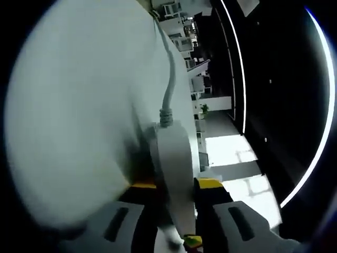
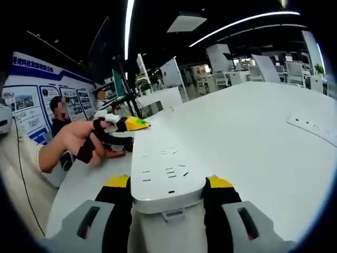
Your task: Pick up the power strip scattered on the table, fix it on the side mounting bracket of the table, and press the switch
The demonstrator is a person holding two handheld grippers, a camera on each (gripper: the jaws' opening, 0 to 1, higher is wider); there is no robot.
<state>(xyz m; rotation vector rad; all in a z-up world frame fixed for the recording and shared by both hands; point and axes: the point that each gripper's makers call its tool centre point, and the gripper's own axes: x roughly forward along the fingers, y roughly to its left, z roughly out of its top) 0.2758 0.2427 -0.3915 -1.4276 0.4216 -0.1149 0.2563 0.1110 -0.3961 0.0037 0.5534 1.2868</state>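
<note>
A white power strip [image 2: 166, 171] lies lengthwise over the white table [image 2: 253, 132], sockets facing up. My right gripper [image 2: 168, 184] is shut on its near end, with the yellow-tipped fingers [image 2: 117, 182] pressing both long sides. At the far end, a hand holds my left gripper [image 2: 118, 126]. In the left gripper view the picture is rolled. There the power strip [image 1: 174, 158] shows edge-on, and my left gripper [image 1: 176, 184] is shut across it. Its grey cable [image 1: 168, 89] runs away along the table [image 1: 79, 116].
A second white power strip [image 2: 316, 126] lies flat on the table at the right. A person [image 2: 60, 118] sits beyond the table's left edge by a wall of posters. White desks and chairs [image 2: 231, 74] fill the room behind, and the open floor [image 1: 231, 153] lies beside the table.
</note>
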